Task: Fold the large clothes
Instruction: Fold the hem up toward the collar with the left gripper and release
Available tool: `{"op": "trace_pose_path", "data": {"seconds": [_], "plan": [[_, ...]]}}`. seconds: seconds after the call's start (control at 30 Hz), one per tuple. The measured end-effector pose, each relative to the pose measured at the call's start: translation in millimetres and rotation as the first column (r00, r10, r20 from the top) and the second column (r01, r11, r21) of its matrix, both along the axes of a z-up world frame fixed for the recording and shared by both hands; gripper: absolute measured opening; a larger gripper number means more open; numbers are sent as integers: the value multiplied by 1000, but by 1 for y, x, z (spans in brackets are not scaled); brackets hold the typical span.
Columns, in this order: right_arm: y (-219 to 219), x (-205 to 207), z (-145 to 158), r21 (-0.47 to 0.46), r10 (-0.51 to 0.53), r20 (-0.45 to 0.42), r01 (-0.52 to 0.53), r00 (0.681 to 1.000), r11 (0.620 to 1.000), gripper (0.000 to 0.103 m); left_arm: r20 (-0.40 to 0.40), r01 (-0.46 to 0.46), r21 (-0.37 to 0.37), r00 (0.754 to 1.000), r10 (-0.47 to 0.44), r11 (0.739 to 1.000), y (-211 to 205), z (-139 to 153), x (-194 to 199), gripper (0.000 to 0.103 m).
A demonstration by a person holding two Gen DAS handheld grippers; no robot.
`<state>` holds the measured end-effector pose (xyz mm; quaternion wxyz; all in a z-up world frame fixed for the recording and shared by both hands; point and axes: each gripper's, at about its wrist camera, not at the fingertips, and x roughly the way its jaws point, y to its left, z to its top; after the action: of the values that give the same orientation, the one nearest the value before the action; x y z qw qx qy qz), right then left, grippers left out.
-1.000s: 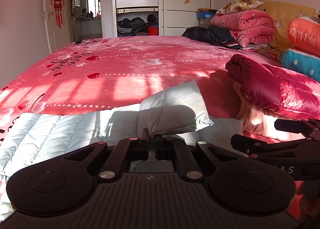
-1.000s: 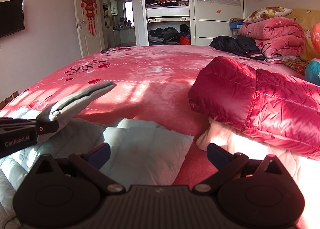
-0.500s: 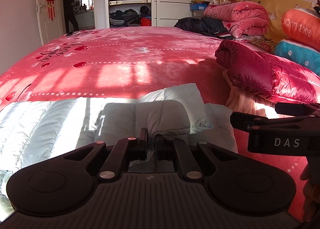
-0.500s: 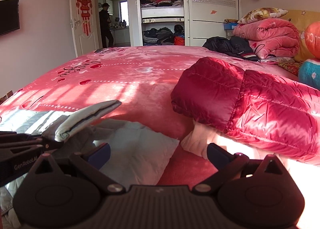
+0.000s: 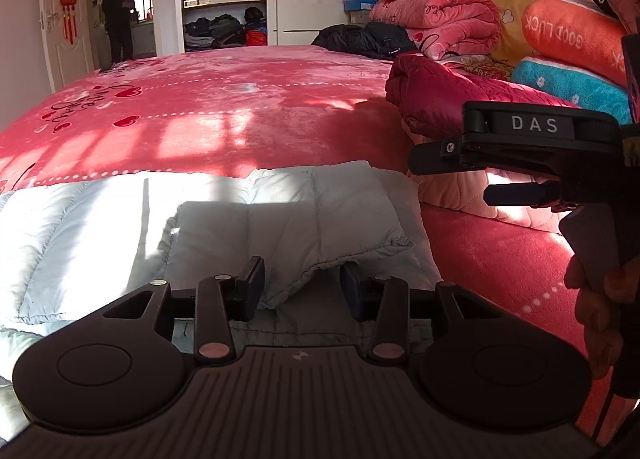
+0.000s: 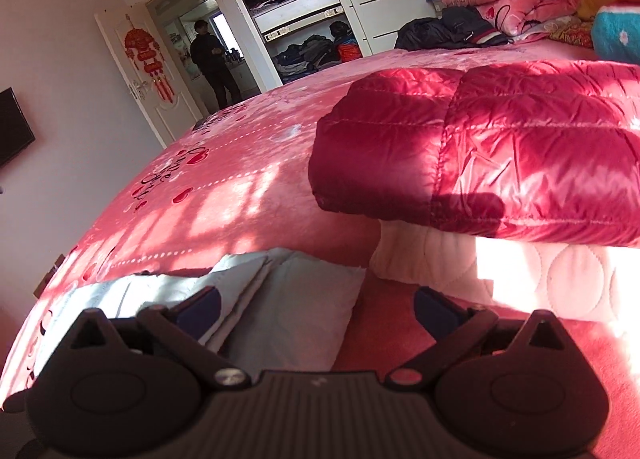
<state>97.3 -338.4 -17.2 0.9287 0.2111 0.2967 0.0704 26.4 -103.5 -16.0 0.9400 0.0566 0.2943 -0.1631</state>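
Note:
A pale grey-blue quilted down jacket [image 5: 168,235] lies flat on the red bed, with one sleeve [image 5: 320,227] folded over its body. It also shows in the right wrist view [image 6: 280,299]. My left gripper [image 5: 302,291] is open, its fingers on either side of the sleeve's cuff edge, holding nothing. My right gripper [image 6: 316,311] is open and empty above the jacket's right edge; it shows from the side in the left wrist view [image 5: 500,155], raised at the right.
A folded crimson down jacket [image 6: 500,163] lies on a pink quilted garment [image 6: 540,275] at the right. Pillows and folded blankets [image 5: 440,23] are stacked at the headboard. A black garment [image 5: 364,39] lies at the far side. A person [image 5: 118,15] stands in the doorway.
My left gripper has opened and let the sleeve drop onto the jacket. My right gripper has risen and tilted, still open.

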Motion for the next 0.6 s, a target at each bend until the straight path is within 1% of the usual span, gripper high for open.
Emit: {"op": "trace_pose_path", "data": {"seconds": [0.07, 0.17, 0.27, 0.33, 0.43, 0.57, 0.6], "plan": [[-1, 0, -2, 34, 10, 3, -10, 1000, 999, 102, -1, 18, 3, 1000, -18, 1000, 8, 1, -9, 60], [1, 0, -5, 81, 30, 10, -30, 1000, 996, 101, -7, 28, 20, 1000, -28, 999, 21, 2, -20, 64], [10, 3, -9, 94, 57, 6, -57, 998, 994, 96, -12, 20, 46, 1000, -20, 999, 37, 0, -30, 65], [17, 6, -10, 86, 82, 1, -81, 997, 993, 89, -14, 2, 54, 1000, -1, 999, 49, 0, -34, 67], [29, 8, -12, 67, 117, 13, -117, 993, 991, 79, -6, -53, 78, 999, 53, 996, 67, -1, -37, 70], [47, 11, -15, -14, 161, 10, -161, 987, 987, 69, 1, -159, 62, 987, 160, 985, 98, 1, -29, 72], [50, 11, -16, -29, 168, 12, -167, 986, 985, 63, 4, -179, 59, 984, 179, 982, 103, 1, -27, 72]]}}
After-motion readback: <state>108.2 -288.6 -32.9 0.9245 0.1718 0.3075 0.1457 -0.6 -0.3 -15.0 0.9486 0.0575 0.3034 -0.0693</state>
